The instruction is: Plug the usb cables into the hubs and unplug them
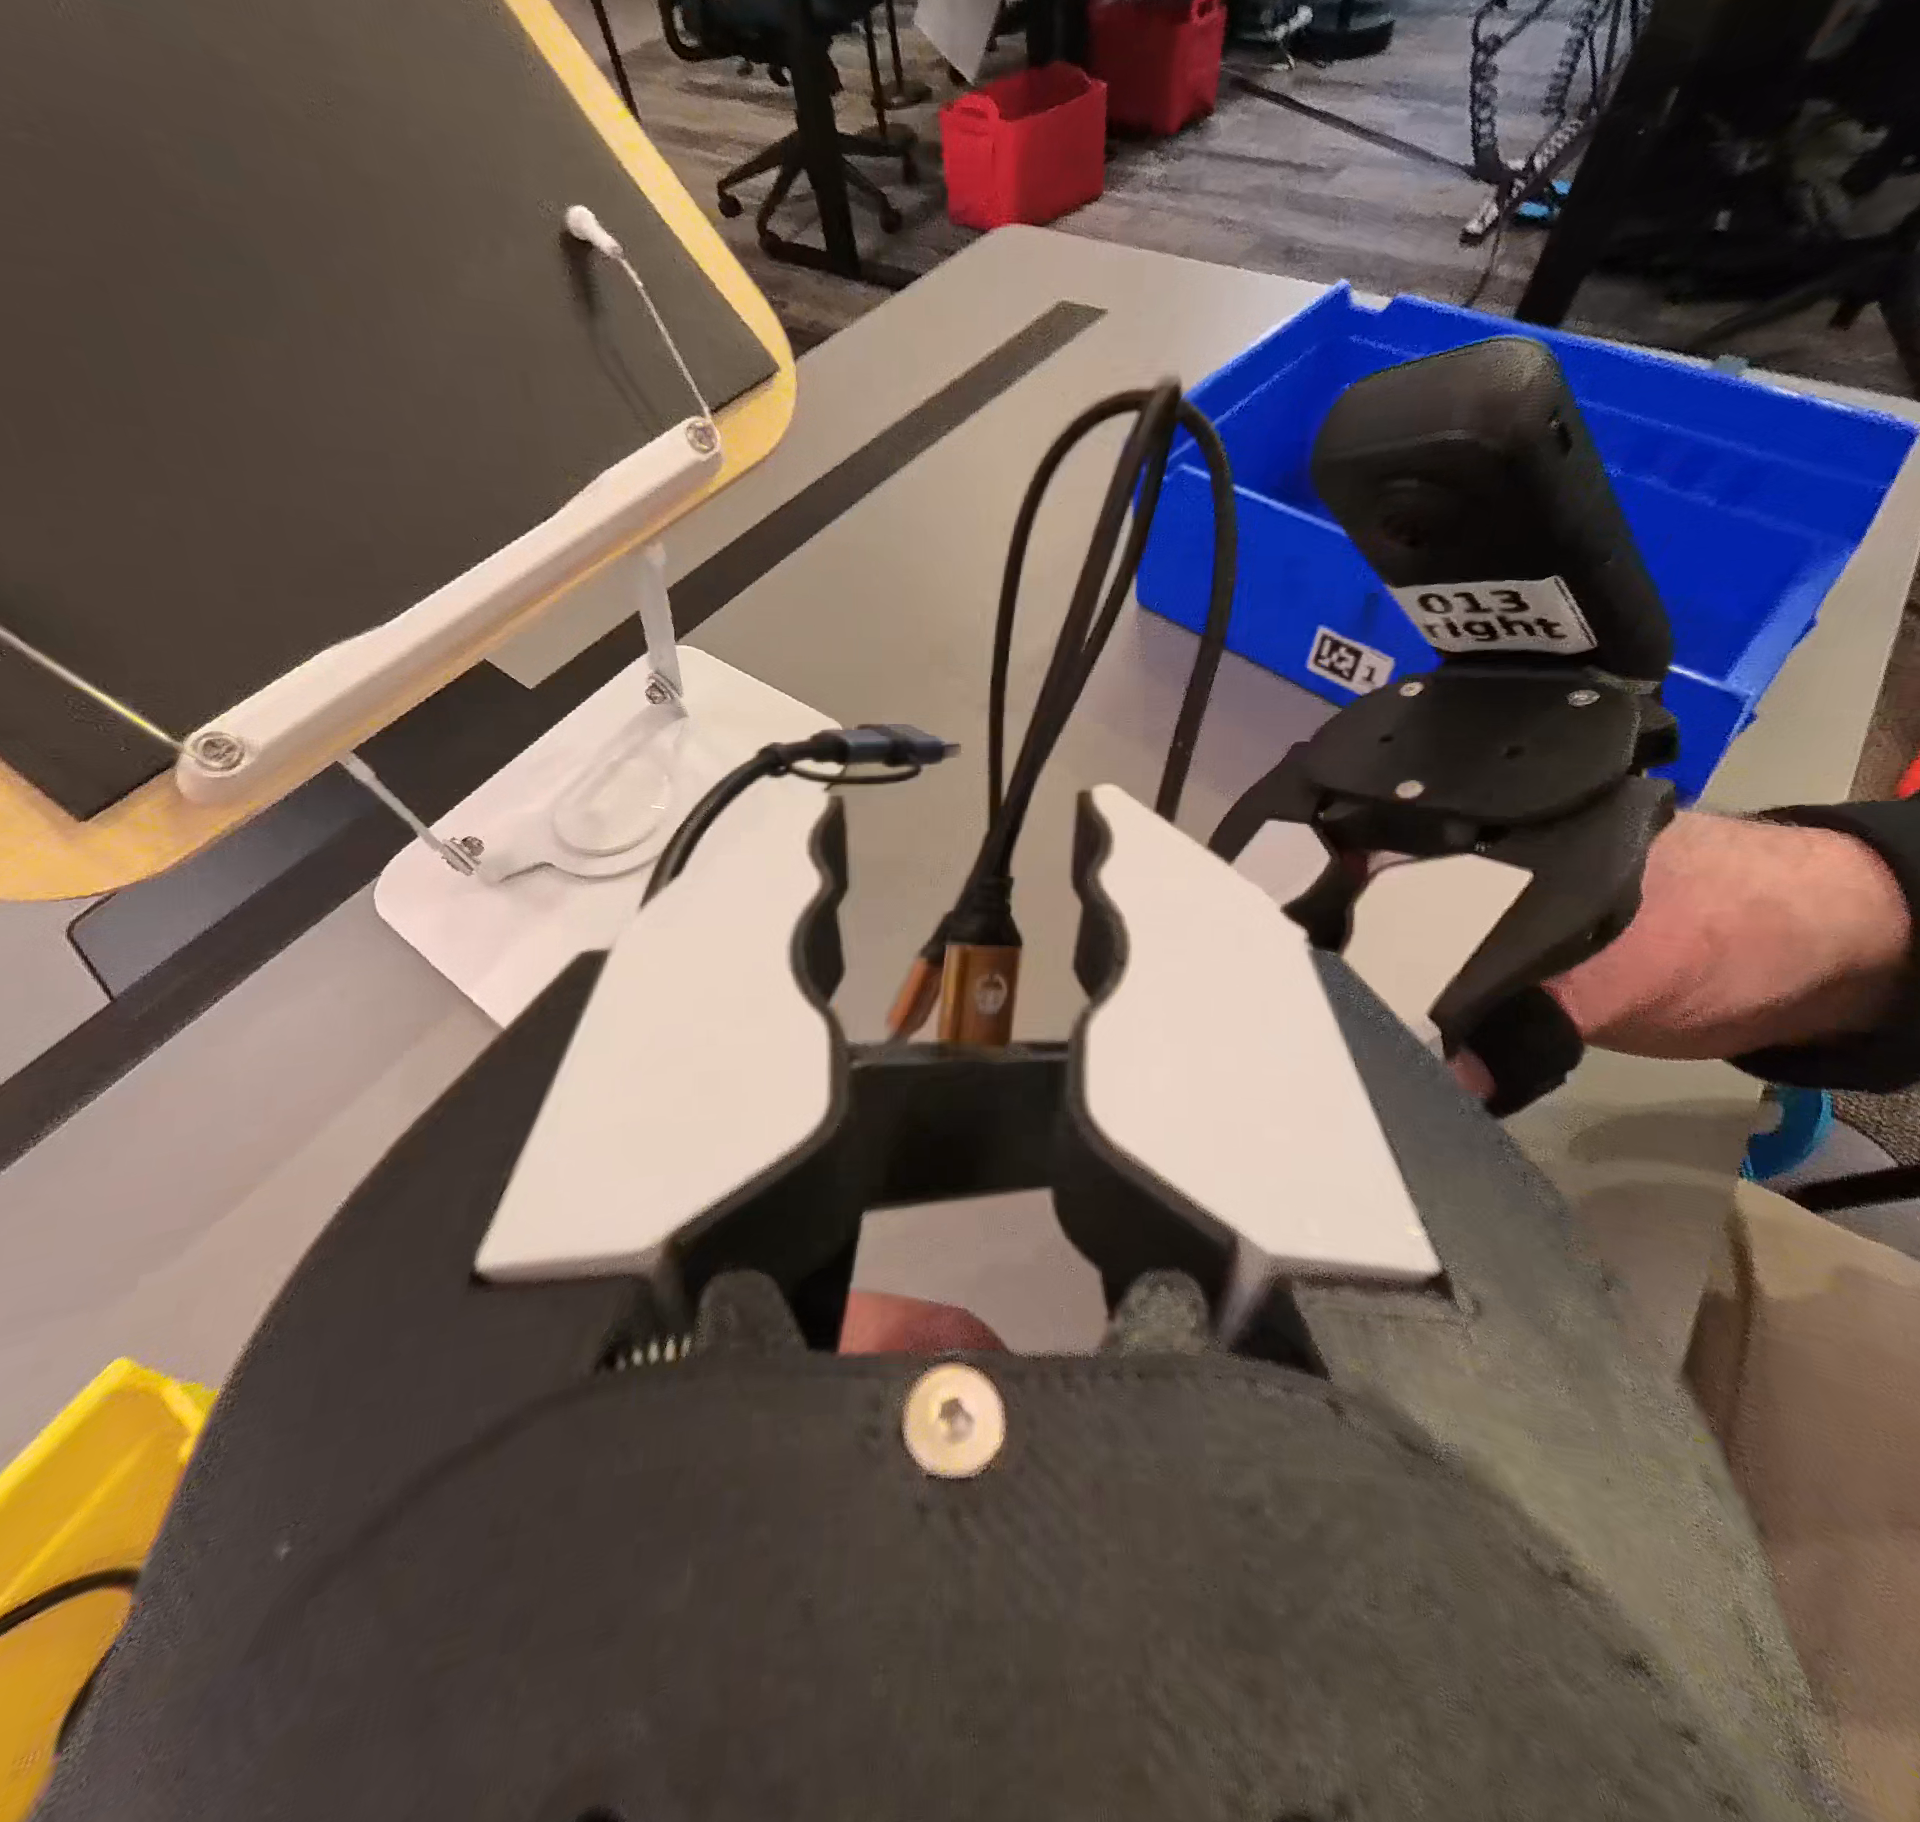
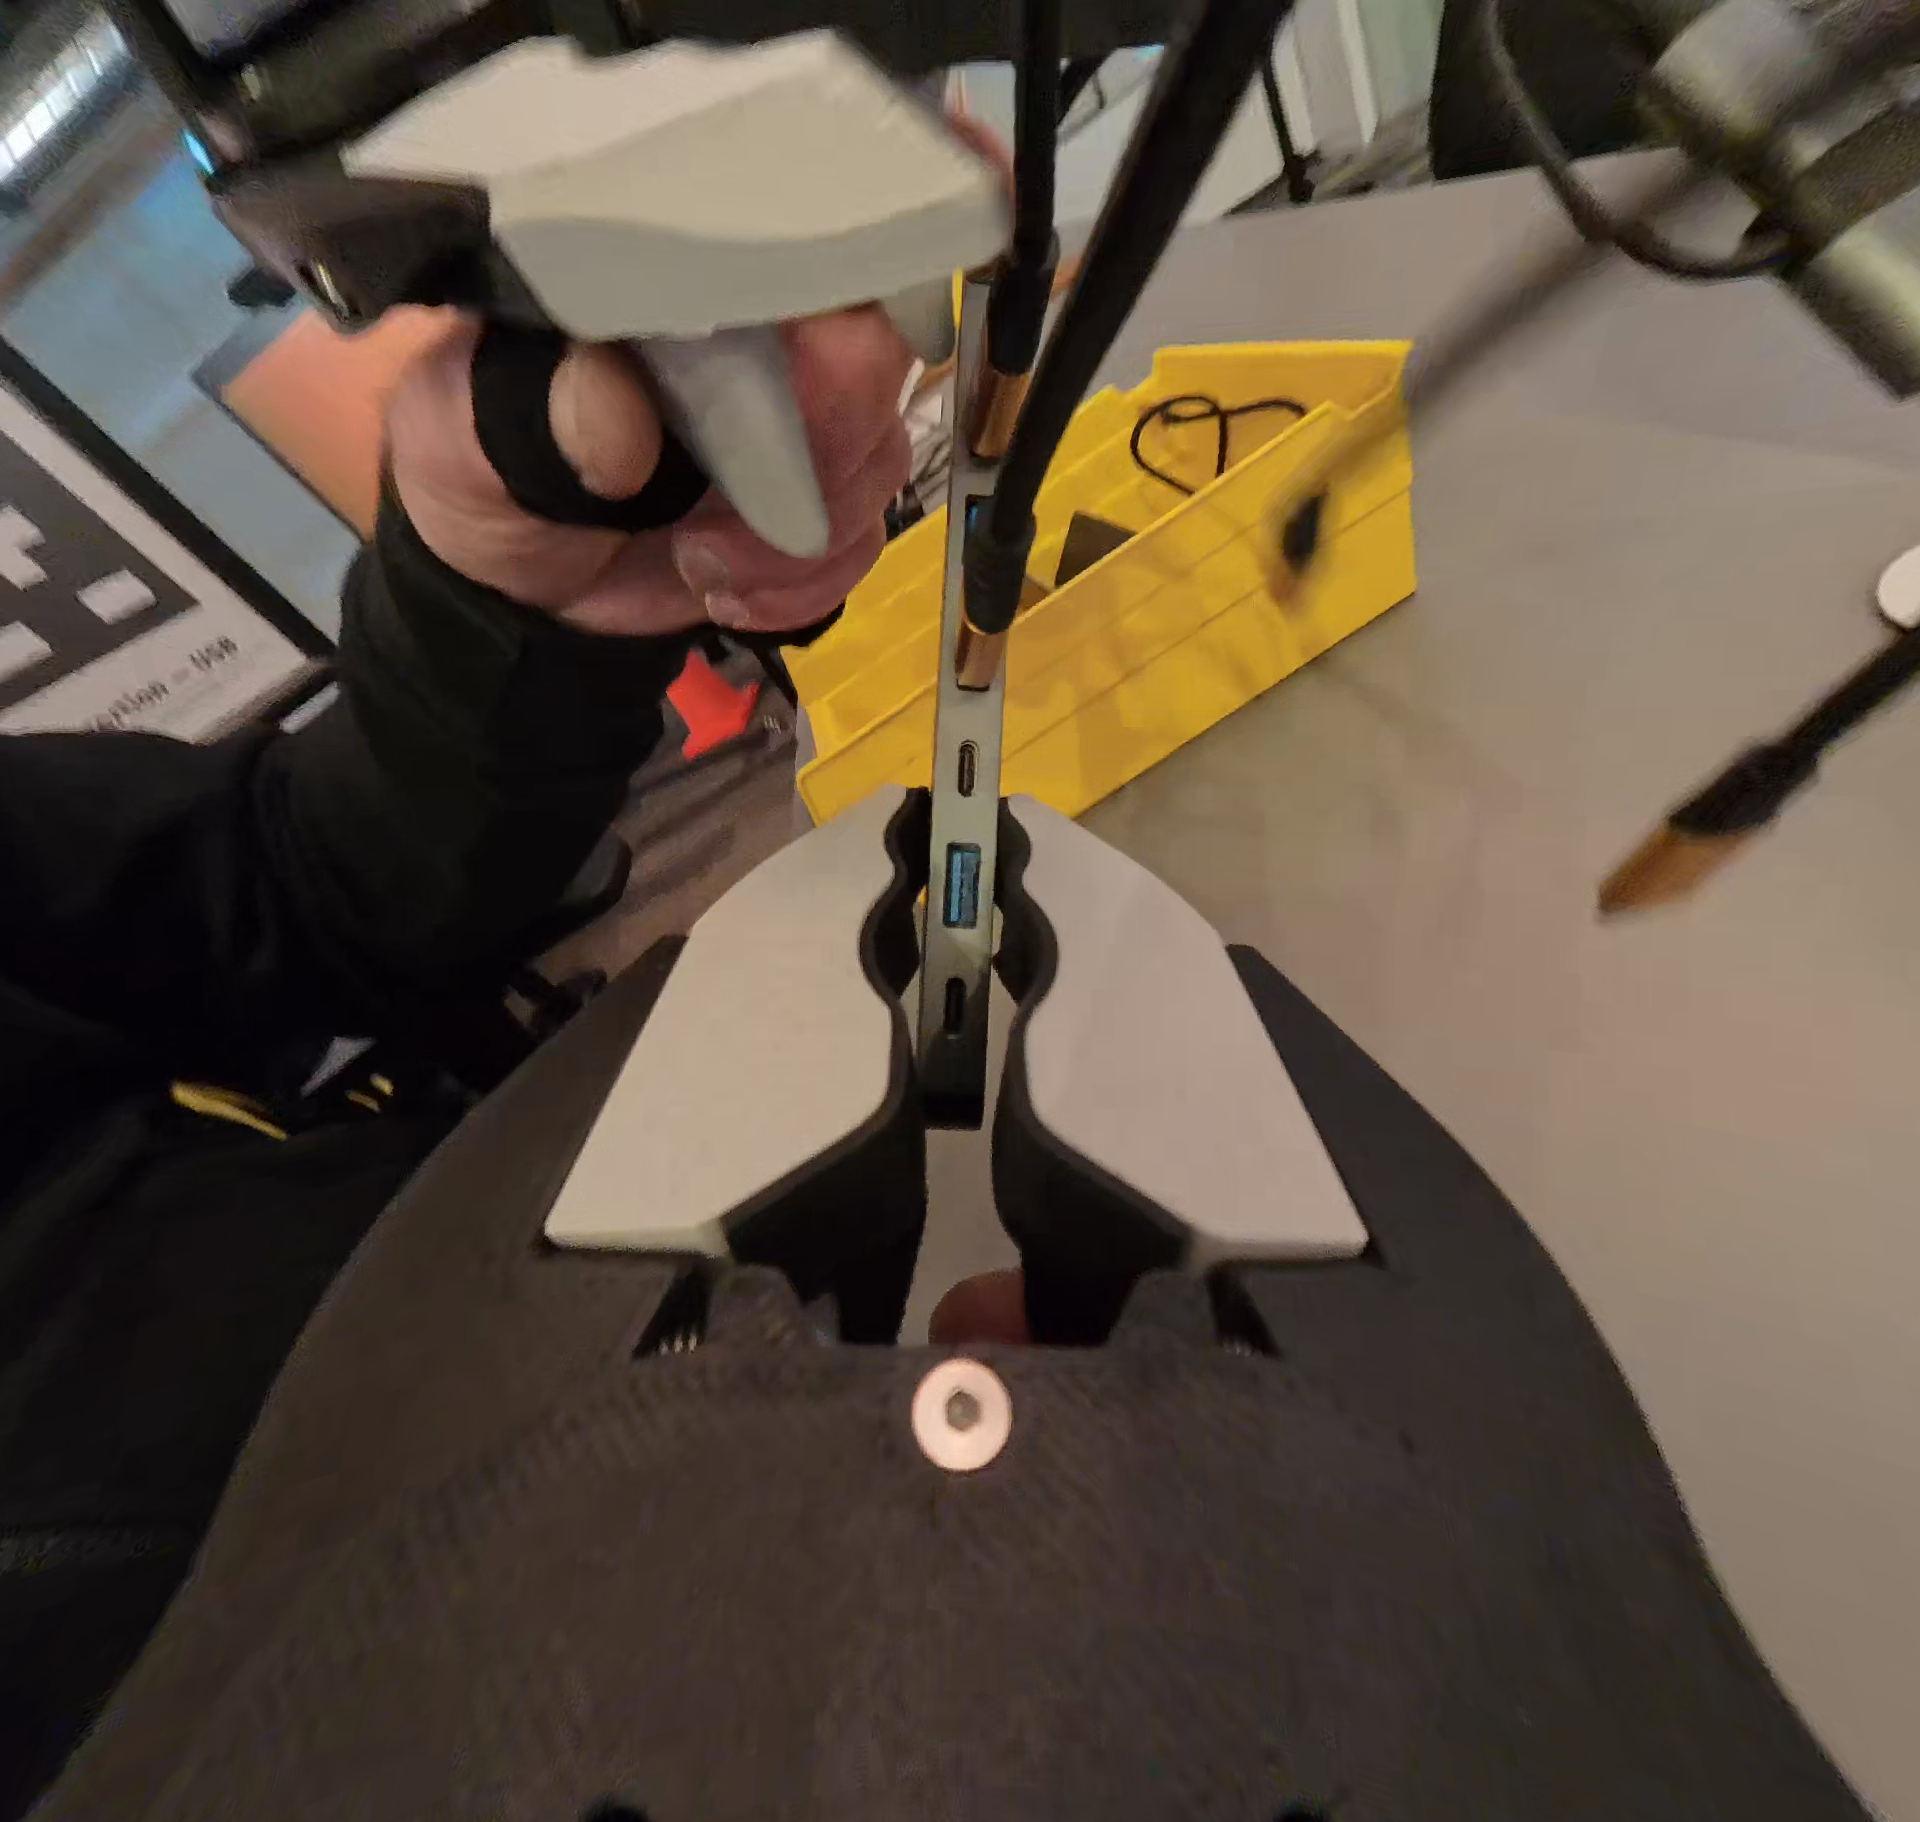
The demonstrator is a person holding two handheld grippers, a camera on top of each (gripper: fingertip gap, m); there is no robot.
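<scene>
My right gripper (image 2: 961, 816) is shut on the near end of a thin grey USB hub (image 2: 966, 733) and holds it edge-on above the table. Two gold plugs (image 2: 987, 411) (image 2: 977, 650) on black cables sit in its farther ports. My left gripper (image 1: 961, 816) is open, with these gold plugs (image 1: 977, 983) in the gap between its jaws. One of its fingers (image 2: 748, 422) shows beside the hub's far end. Another gold plug (image 2: 1662, 858) hangs loose and blurred at the right. The hub's own grey plug (image 1: 894, 744) sticks out at the left. The right gripper (image 1: 1278, 879) shows at the right in the left wrist view.
A yellow bin (image 2: 1195, 546) with a black cable stands on the grey table beyond the hub. A blue bin (image 1: 1714, 525) stands behind the right gripper. A tilted black board (image 1: 312, 266) on a white stand (image 1: 582, 837) fills the left. Red bins and chairs stand on the floor beyond. About 9 cm separates my left fingertips from my right.
</scene>
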